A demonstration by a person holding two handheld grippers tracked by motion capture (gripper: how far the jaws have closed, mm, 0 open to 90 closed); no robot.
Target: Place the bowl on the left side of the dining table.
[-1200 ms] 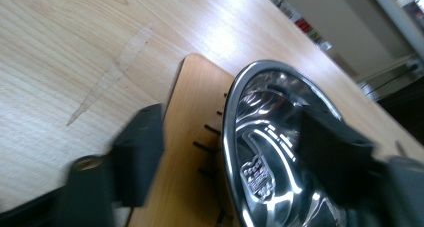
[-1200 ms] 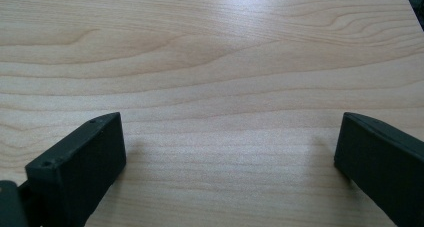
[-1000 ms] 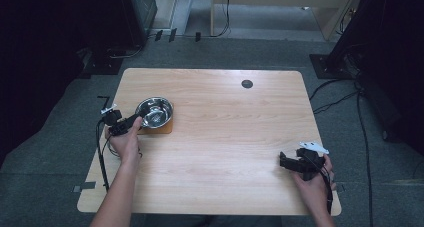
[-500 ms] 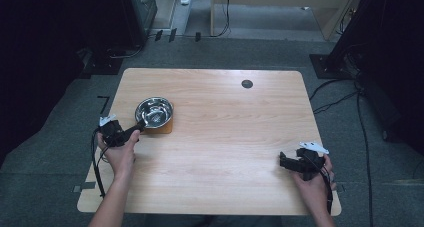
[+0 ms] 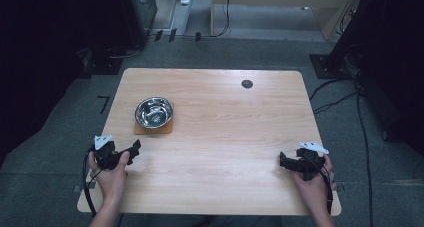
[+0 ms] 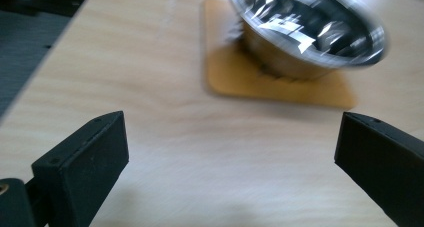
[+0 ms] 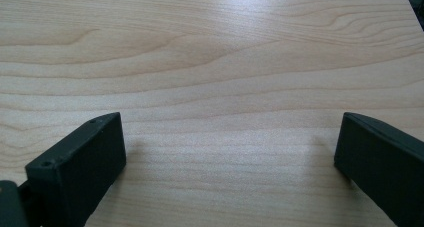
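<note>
At the near left corner of the wooden table [image 5: 215,132], the left hand [image 5: 111,174] holds the left claw [image 5: 131,151] with its 2 jaws spread wide and nothing between them, pointing toward the far right. In the left gripper view, bare table lies between the jaws. Just beyond, a steel bowl [image 5: 154,112] sits upright on an orange-brown mat [image 5: 153,128], toward the far left of the table; the bowl looks blurred in the left gripper view, and its contents cannot be made out. A cable [image 5: 89,187] trails from the left claw off the near edge.

Farther right, a small dark round spot [image 5: 247,84] lies near the far edge, well apart from the bowl.

At the near right, the right hand [image 5: 312,184] holds the right claw [image 5: 283,161], jaws also wide apart over bare wood, pointing left.

Dark stands and cables [image 5: 340,94] lie on the grey floor [image 5: 260,52] around the table.
</note>
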